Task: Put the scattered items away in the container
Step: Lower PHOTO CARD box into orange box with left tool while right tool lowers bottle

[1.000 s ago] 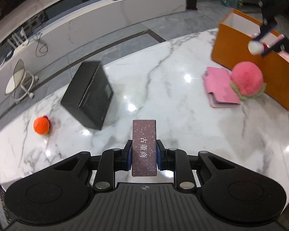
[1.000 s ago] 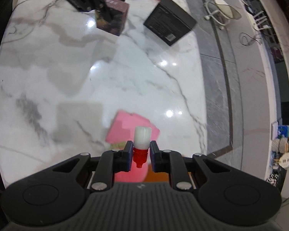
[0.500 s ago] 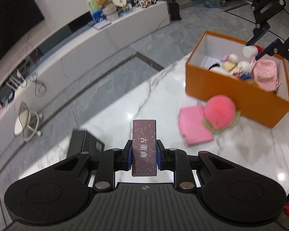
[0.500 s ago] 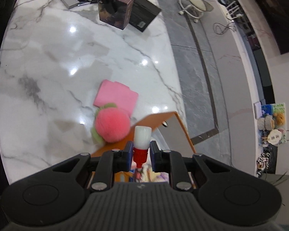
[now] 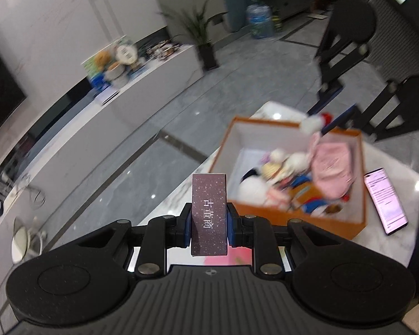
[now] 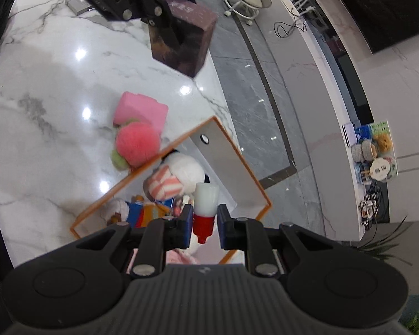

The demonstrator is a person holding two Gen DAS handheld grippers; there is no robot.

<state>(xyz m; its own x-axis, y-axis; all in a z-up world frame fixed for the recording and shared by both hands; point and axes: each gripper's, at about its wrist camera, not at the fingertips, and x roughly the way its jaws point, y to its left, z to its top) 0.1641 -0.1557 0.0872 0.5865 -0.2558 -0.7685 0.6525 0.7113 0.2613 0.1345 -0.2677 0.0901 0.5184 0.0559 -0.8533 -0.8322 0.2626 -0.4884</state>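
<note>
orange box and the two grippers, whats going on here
A person is tidying a marble table into the orange box. The left gripper holds a maroon box beside it. The right gripper holds a small bottle over the toys inside. A pink plush and pink pad lie outside.

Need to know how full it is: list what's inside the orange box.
The orange box holds a white plush, a pink-striped plush, blue and orange toys and a pink fabric item. Anything beneath them is covered.
</note>
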